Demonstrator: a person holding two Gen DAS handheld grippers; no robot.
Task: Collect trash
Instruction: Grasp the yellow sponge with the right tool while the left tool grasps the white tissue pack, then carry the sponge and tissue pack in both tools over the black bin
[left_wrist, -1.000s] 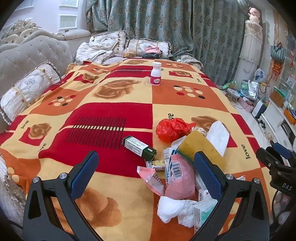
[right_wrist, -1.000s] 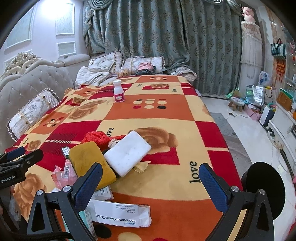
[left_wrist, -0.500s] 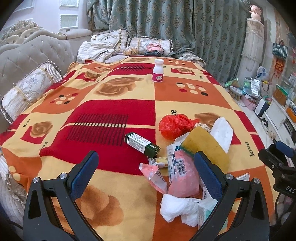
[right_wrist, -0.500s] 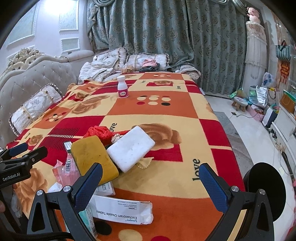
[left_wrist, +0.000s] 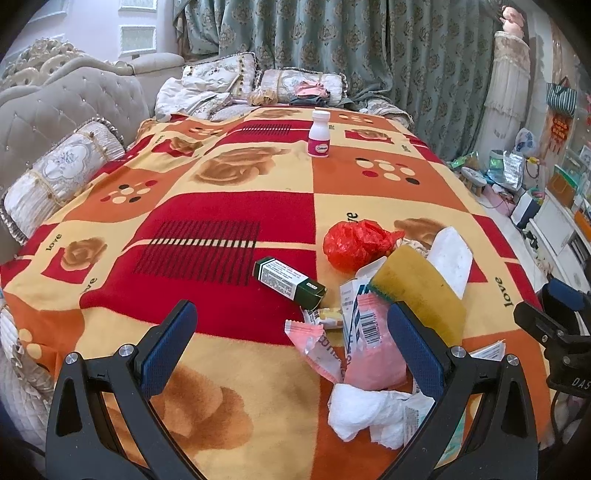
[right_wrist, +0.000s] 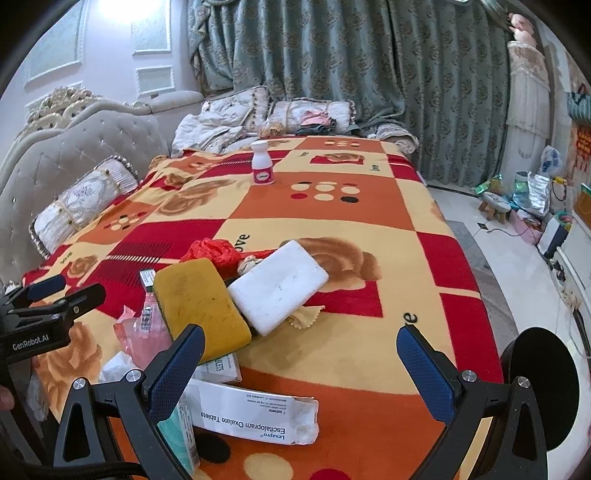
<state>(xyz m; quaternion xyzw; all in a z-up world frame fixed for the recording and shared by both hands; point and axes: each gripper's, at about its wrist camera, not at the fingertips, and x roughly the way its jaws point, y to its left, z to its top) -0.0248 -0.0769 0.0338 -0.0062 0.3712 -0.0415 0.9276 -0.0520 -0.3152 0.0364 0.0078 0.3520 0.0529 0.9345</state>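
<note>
Here, light, crushable trash (left_wrist: 369, 332) is being surveyed, heaped on the bed's blanket (left_wrist: 221, 206) near its foot. Both the left hand-held gripper (left_wrist: 291, 343) and right hand-held gripper (right_wrist: 301, 363) are being held spread, empty; wrappers are likely best pinched at a loose edge.

Both views are evenly and brightly lit by diffuse indoor light; shadows are soft and short. In the right wrist view a glare patch overexposes the wall (right_wrist: 110, 14) at 11 o'clock. Fisheye distortion bends the curtain (left_wrist: 332, 33) and edges, with black vignetting in all corners. Focus is sharp centrally, slightly softer at the periphery.
</note>
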